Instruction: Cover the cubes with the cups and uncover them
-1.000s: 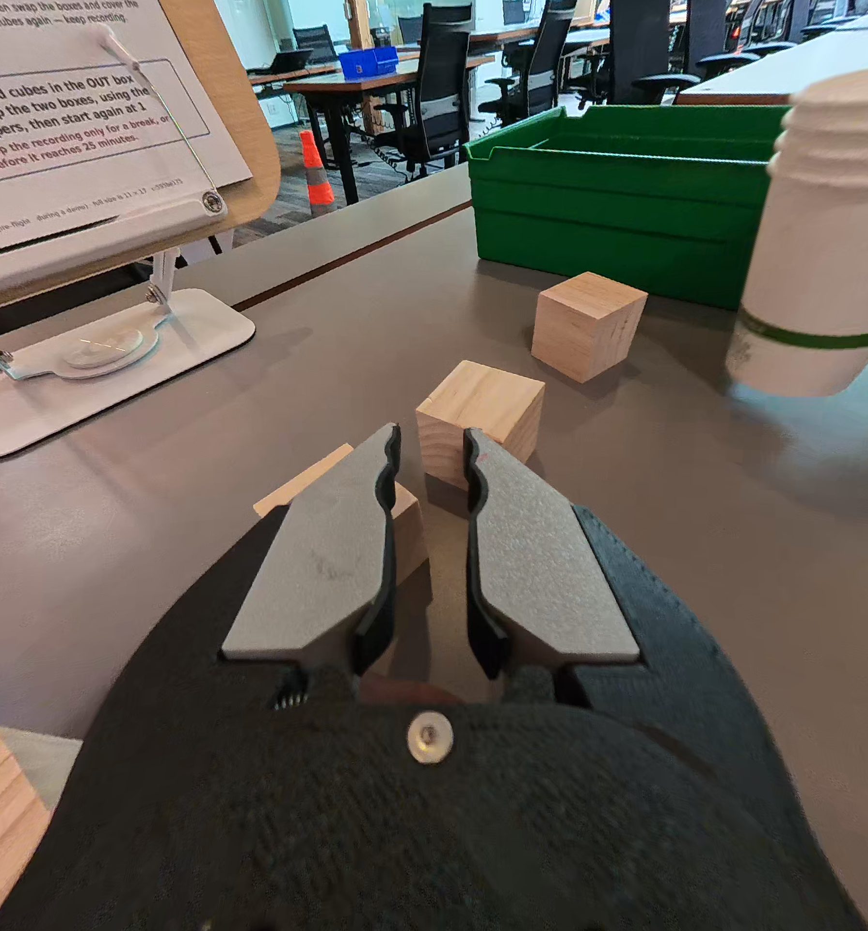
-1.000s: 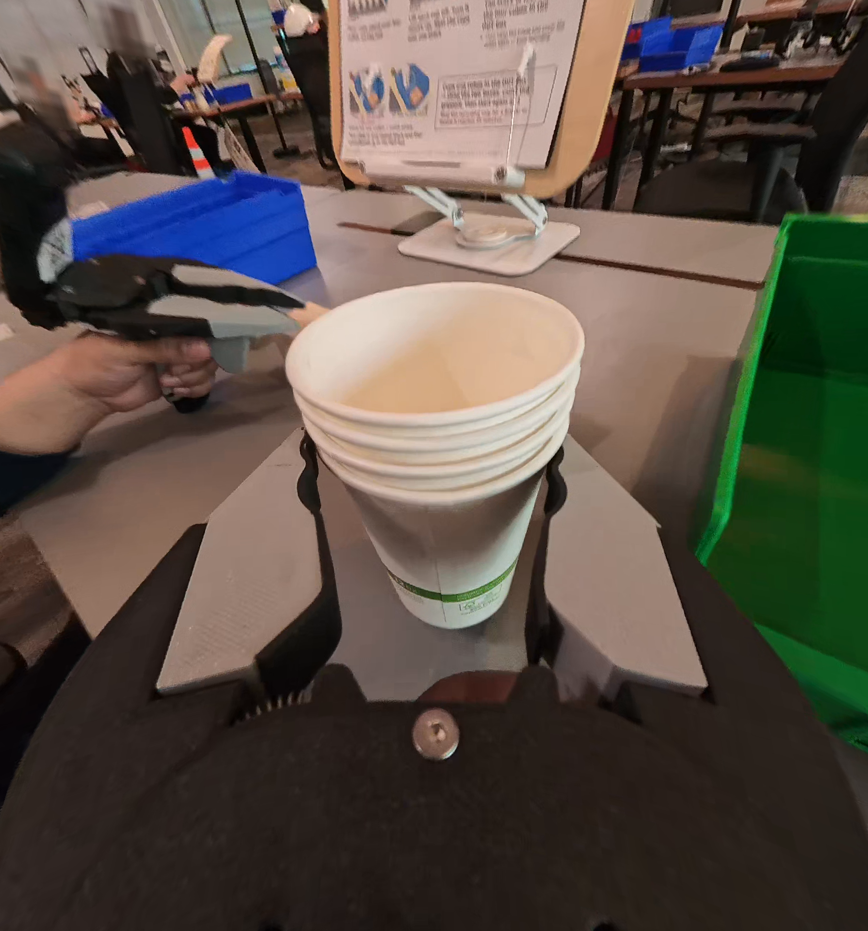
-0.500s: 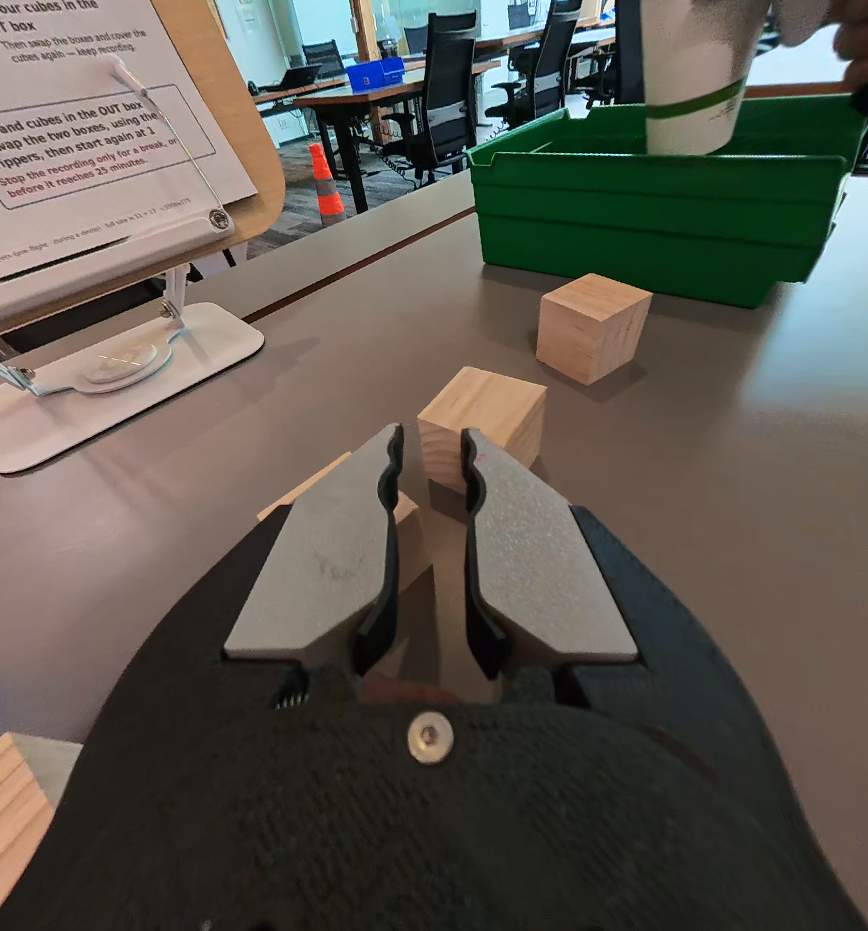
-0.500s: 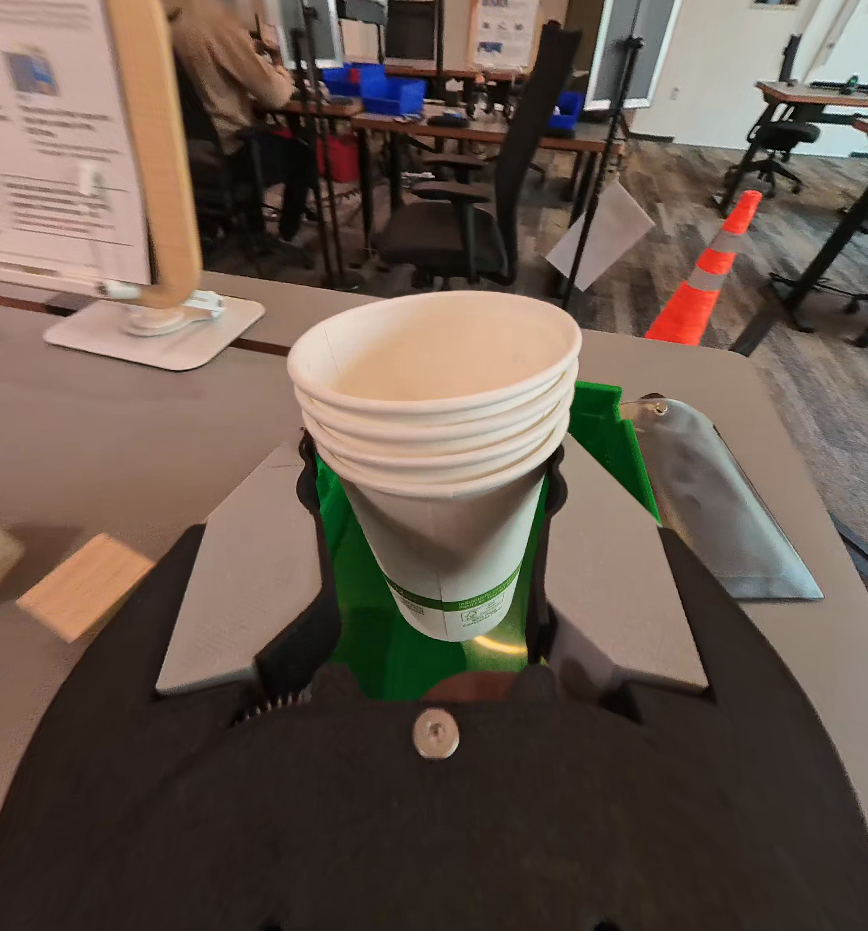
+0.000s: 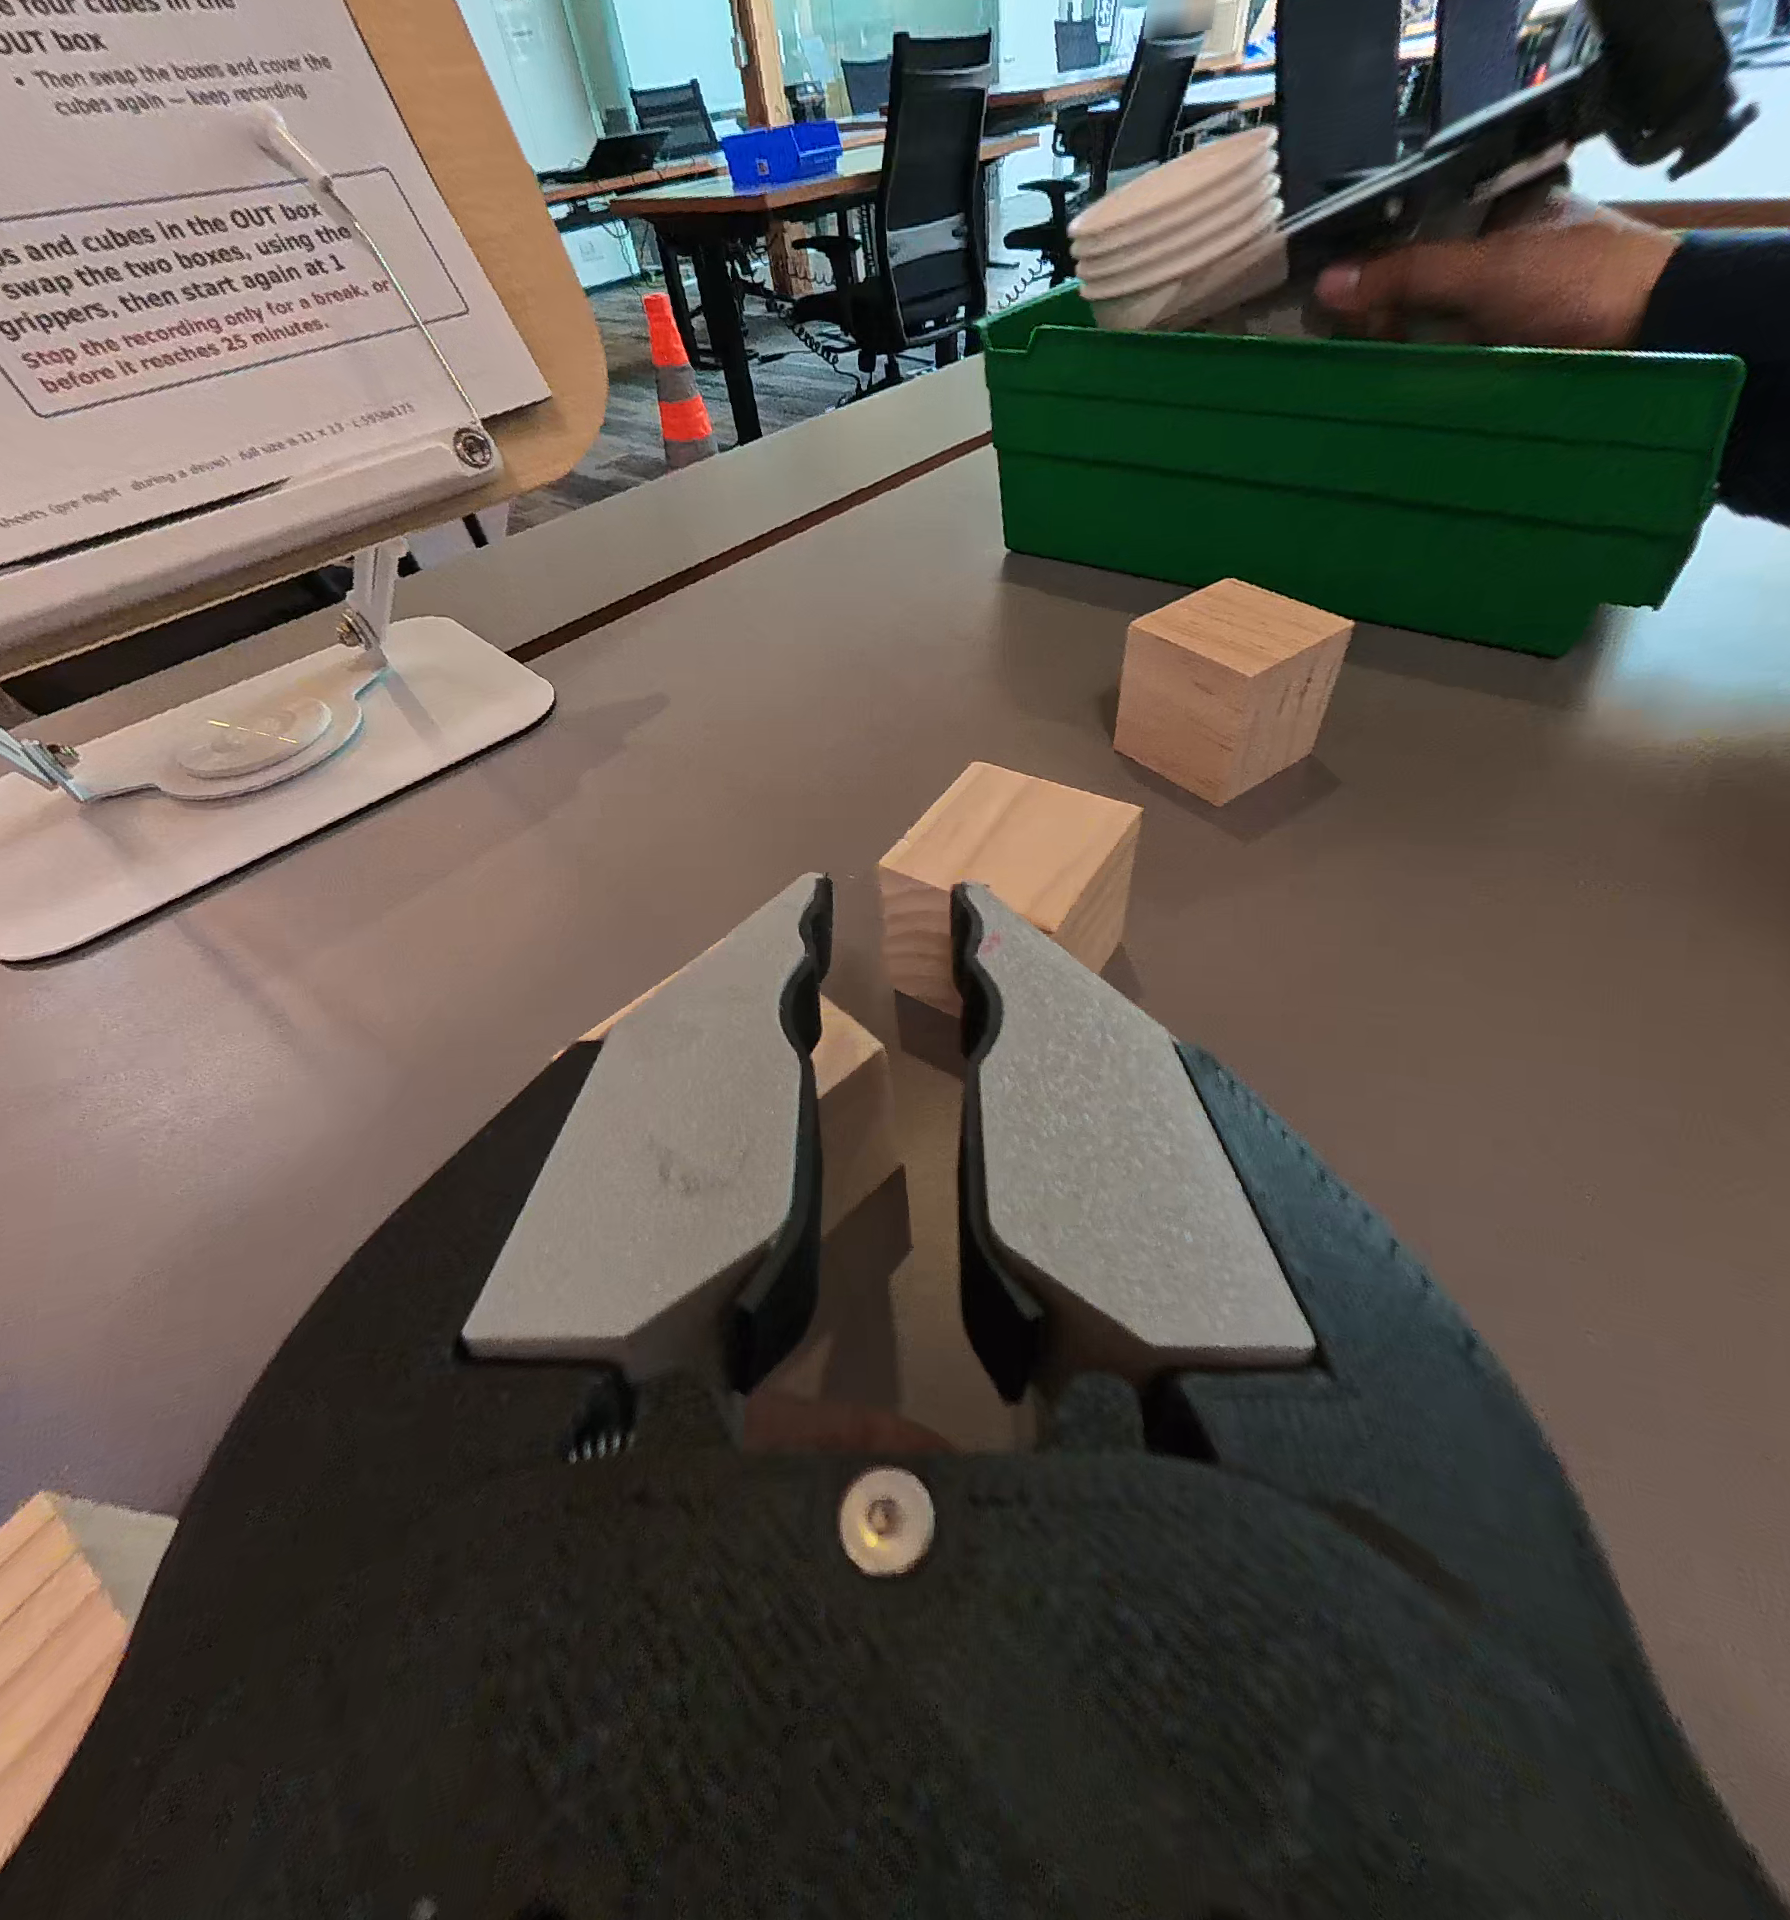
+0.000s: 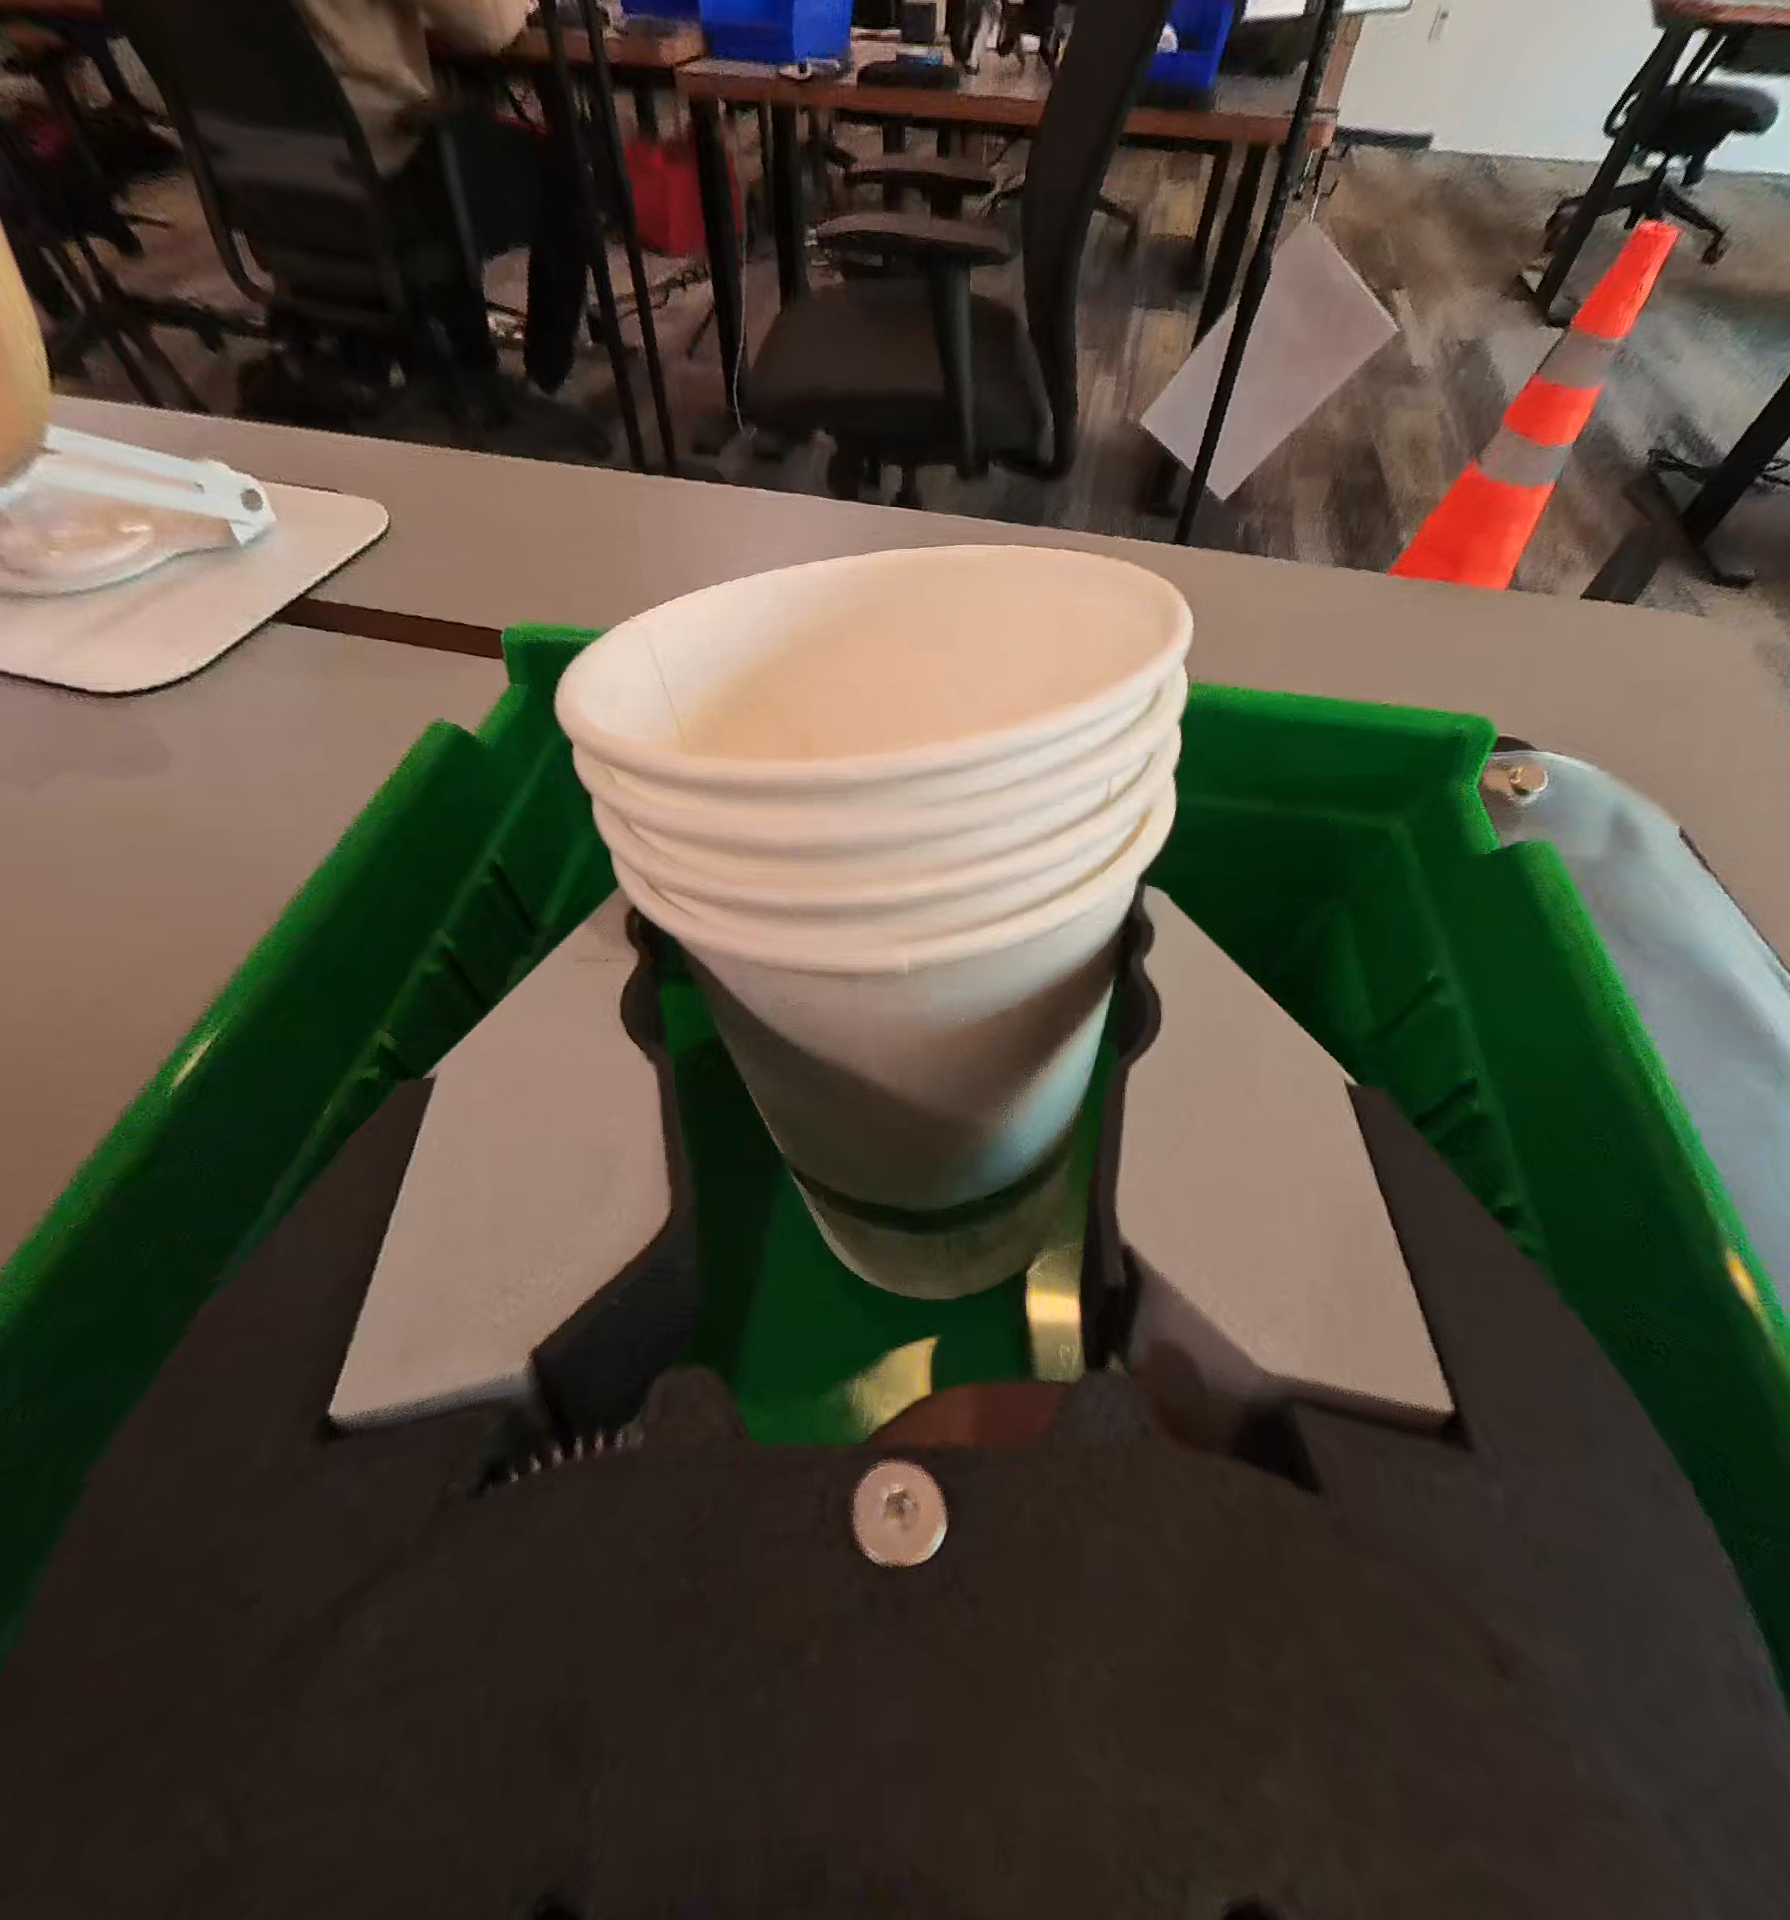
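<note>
A nested stack of white cups (image 6: 875, 831) is gripped between the right gripper (image 6: 886, 971)'s fingers above the green bin (image 6: 1390, 862); apparently tilted, it could slip. The left gripper (image 5: 886, 914)'s narrowly parted fingers hold nothing; wooden cubes (image 5: 1016, 862) lie just ahead, uncovered on the counter (image 5: 1493, 1039).

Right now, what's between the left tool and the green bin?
Two wooden cubes on the table: nearer cube just past the left tool, farther cube close to the green bin. Left wrist view shows it.
</note>
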Demonstrator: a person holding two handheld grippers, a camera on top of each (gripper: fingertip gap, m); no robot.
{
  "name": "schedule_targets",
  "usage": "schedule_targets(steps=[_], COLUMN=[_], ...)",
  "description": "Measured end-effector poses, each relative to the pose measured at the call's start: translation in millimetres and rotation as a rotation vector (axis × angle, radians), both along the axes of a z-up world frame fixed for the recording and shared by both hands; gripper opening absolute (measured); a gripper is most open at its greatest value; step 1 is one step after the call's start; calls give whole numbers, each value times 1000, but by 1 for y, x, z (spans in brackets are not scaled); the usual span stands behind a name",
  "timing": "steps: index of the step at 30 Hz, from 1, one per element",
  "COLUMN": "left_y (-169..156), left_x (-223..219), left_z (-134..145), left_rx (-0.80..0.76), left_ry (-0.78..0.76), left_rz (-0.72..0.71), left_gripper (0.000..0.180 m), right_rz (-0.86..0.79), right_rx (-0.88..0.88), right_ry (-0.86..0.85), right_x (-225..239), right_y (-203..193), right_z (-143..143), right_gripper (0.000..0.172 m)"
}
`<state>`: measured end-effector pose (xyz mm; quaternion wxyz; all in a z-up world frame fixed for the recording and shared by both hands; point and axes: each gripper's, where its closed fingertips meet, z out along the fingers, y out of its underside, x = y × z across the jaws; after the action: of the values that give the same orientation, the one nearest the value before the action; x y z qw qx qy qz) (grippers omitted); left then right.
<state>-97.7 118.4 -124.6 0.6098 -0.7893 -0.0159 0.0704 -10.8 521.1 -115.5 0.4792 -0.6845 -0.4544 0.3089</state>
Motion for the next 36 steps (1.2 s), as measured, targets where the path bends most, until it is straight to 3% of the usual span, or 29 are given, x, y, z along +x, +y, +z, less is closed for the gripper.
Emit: schedule_targets(steps=[13, 17, 21, 23, 26, 30, 32, 36], left_y=[-2, -3, -4, -5, -5, -7, -8, -9], left_x=[-10, -13, -14, -15, -16, -20, -22, -24], left_z=[-4, -4, -3, -1, 0, 0, 0, 1], left_rx=[-2, 6, 10, 18, 24, 22, 25, 31], left_ry=[-27, -58, -71, -62, -69, -75, -80, -95], left_rz=[35, 47, 49, 60, 68, 83, 90, 97], left_gripper=[21, 20, 20, 20, 20, 21, 20, 20], right_rz=[-79, -68, -39, 67, 313, 717, 777, 784], right_rx=[-86, -89, 32, 55, -12, 27, 136, 186], right_ry=[-213, -174, -36, 24, 24, -215, -386, -680], right_x=[42, 58, 72, 70, 54, 35, 26, 7], right_y=[-5, -18, -39, -68, -133, -231, -248, -256], right_z=[-16, 10, 67, 93, 108, 74, 43, -11], right_gripper=[84, 86, 74, 66, 70, 67, 66, 63])
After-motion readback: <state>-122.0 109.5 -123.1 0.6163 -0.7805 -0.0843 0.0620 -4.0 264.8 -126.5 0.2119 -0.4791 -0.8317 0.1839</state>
